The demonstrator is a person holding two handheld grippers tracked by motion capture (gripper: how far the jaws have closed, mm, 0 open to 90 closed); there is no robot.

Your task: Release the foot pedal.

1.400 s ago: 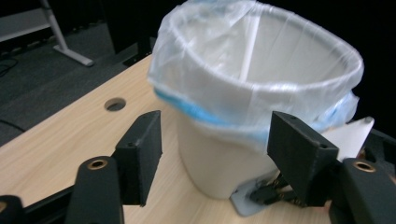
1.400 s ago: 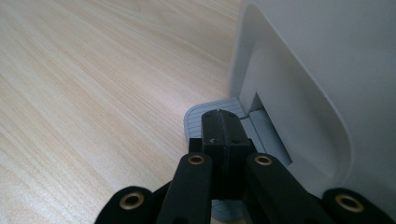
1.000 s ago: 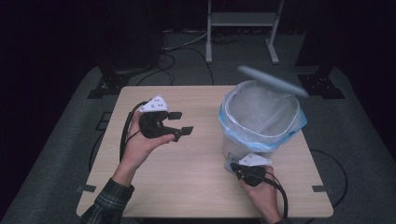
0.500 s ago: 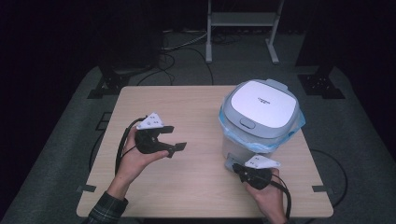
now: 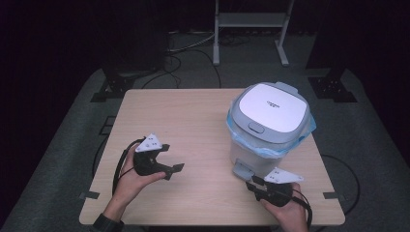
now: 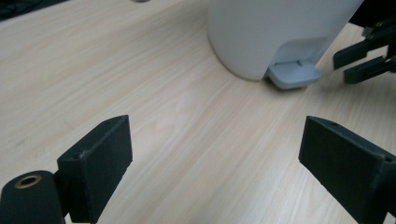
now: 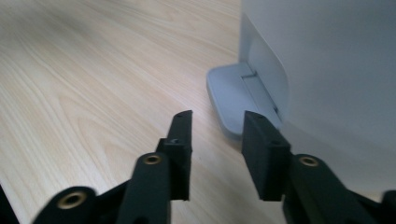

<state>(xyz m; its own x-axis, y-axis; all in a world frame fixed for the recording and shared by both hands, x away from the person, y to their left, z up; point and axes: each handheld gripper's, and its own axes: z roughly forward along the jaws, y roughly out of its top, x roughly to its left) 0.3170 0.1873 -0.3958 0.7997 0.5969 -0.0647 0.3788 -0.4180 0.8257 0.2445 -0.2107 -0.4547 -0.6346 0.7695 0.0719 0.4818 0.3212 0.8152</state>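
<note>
The left gripper [image 5: 171,170] is held in the lower left of the high view, cupped from below by the left hand [image 5: 130,176], and its jaws are seen spread wide with nothing between them. In the left gripper view the two black jaws stand at the lower left and lower right corners, with bare wood of the table [image 6: 177,121] between them. The grey three-cornered plate [image 5: 150,143] is seen on top of this gripper, and a black cable [image 5: 118,162] loops along the hand's left side.

The right gripper [image 5: 250,182] is held at the lower right of the high view by the right hand [image 5: 290,212]. Its jaws are seen parted by a narrow gap and nothing is pinched by them. In the right gripper view they are pointed at the grey foot pedal [image 7: 233,100], which lies just beyond their tips; whether it is touched cannot be told.

The pedal bin [image 5: 268,125] is found in the right half of the high view, standing upright on the table, near its right edge. Its white lid [image 5: 270,104] is seen closed, and a blue liner [image 5: 302,135] is seen bunched around the rim beneath it. The pedal juts from the bin's base toward the bottom of the frame, just above the right gripper.

A white metal stand [image 5: 251,21] is seen on the dark floor at the top of the frame, beyond the table.
</note>
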